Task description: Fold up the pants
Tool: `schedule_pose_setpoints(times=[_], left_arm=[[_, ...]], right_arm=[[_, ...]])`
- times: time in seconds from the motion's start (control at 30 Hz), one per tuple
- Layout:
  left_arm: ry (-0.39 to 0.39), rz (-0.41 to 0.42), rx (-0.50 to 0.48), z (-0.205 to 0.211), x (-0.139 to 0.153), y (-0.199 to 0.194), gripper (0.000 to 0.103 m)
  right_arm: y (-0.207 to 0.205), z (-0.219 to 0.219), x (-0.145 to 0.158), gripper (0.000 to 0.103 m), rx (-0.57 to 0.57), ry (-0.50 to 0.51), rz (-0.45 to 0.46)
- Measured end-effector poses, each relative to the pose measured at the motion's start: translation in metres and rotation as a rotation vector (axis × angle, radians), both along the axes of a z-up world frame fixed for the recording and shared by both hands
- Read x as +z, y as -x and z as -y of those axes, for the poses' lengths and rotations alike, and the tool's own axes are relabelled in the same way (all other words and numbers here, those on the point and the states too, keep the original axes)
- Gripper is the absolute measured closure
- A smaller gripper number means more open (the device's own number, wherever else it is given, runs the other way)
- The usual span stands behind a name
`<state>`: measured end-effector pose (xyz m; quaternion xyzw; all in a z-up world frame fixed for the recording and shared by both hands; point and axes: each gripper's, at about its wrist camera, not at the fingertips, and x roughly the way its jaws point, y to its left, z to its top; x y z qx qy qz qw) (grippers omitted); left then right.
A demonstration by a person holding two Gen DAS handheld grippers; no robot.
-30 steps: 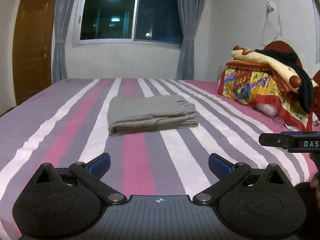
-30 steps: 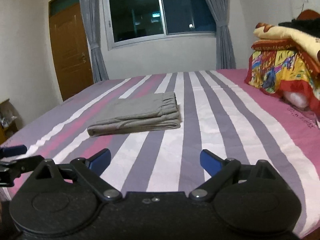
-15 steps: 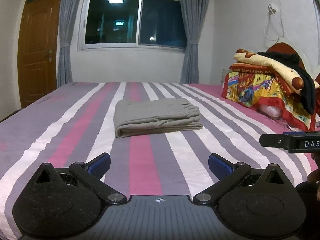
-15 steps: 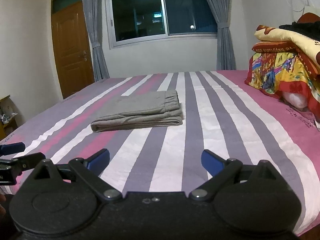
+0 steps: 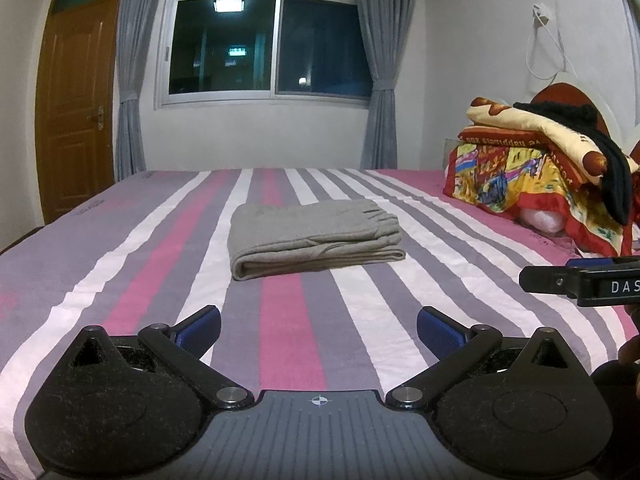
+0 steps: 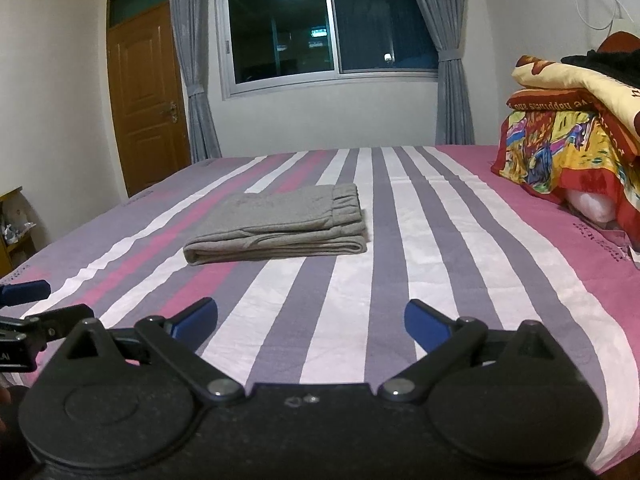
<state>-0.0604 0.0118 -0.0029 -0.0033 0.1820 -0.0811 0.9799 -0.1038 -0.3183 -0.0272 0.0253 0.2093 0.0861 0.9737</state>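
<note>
Grey pants lie folded into a flat rectangle in the middle of the striped bed, elastic waistband toward the right. The right wrist view shows the same pants from slightly further right. My left gripper hovers near the bed's front edge, well short of the pants, open with nothing between its blue pads. My right gripper is likewise open and empty, held back from the pants. Each gripper's tip shows at the edge of the other's view.
A pile of colourful blankets with a black garment on top sits at the bed's right end. A wooden door stands at the left, a curtained window behind the bed. A small shelf stands at far left.
Both grippers have drawn back and tilted upward from the bed, so the pants sit lower in view and more of the wall and window shows. The pants have not moved.
</note>
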Motion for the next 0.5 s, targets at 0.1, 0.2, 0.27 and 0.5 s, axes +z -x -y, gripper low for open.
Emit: schedule_pose_setpoints(times=[0.1, 0.2, 0.27, 0.5], left_arm=[[-0.004, 0.002, -0.007, 0.0001, 0.0010, 0.0011, 0.000], [-0.009, 0.003, -0.012, 0.0011, 0.0023, 0.0004, 0.000], [-0.011, 0.002, -0.014, 0.0023, 0.0025, 0.0009, 0.000], [-0.012, 0.003, -0.016, 0.0031, 0.0030, 0.0017, 0.000]], right_arm=[[0.0006, 0.0008, 0.0007, 0.003, 0.001, 0.003, 0.002], [0.0001, 0.0022, 0.0006, 0.003, 0.002, 0.001, 0.000], [0.0009, 0.0023, 0.0010, 0.003, 0.003, 0.003, -0.002], [0.0003, 0.0024, 0.0018, 0.003, 0.003, 0.003, -0.003]])
